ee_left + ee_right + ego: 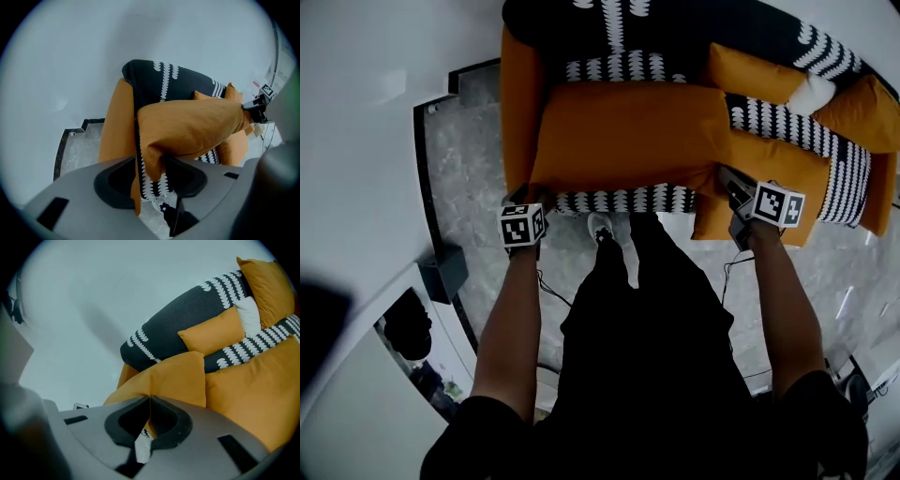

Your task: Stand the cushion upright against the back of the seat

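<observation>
The right gripper [149, 401] is clamped on one corner of the orange cushion [623, 136]. The left gripper [150, 176] stands apart around another corner.

Grey marble floor [464, 178] w/ black border strip [425, 178]; small black box [442, 272] by it; white pillow [811, 94] rt.

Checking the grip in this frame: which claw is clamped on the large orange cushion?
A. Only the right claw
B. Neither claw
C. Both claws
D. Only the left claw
A. The right claw has its jaws closed together on the edge of the cushion. The left claw has its jaws wide apart, with the cushion's corner merely hanging between them.
</observation>
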A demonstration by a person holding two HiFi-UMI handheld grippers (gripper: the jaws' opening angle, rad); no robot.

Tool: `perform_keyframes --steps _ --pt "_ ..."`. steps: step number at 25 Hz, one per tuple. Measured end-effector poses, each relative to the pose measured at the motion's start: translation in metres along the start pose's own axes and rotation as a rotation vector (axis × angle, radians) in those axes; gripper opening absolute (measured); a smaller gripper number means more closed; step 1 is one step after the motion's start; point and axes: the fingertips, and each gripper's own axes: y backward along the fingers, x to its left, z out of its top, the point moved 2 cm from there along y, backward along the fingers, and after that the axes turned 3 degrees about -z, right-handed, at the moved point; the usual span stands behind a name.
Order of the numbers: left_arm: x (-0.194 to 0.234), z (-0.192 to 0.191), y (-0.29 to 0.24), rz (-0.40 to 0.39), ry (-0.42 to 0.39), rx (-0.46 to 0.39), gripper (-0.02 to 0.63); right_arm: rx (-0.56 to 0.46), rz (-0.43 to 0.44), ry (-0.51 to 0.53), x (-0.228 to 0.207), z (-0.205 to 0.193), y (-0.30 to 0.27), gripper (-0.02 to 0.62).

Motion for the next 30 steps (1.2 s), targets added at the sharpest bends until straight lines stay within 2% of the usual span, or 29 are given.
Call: perform_keyframes --steps 3,8,13,23,30 --pt "-0.010 0.016 0.005 -0.042 0.039 -0.020 0.101 0.007 0.001 0.042 0.001 0.013 -0.001 0.040" --pt "-0.017 0.049 0.018 -0.024 0.120 -0.081 0.052 -0.010 -0.010 0.150 0.001 0.041 -0.002 0.041" --pt "-0.022 0.089 0.036 -0.019 0.173 -0.173 0.043 -0.051 -0.019 0.241 0.006 0.077 0.001 0.040" --pt "-0.023 0.174 0.063 -0.050 0.189 -0.315 0.038 -0.161 -0.070 0.297 0.017 0.153 -0.011 0.040" --pt "0.001 0.222 0.065 -0.088 0.197 -0.342 0.038 -0.227 -0.099 0.290 0.040 0.206 -0.021 0.038"
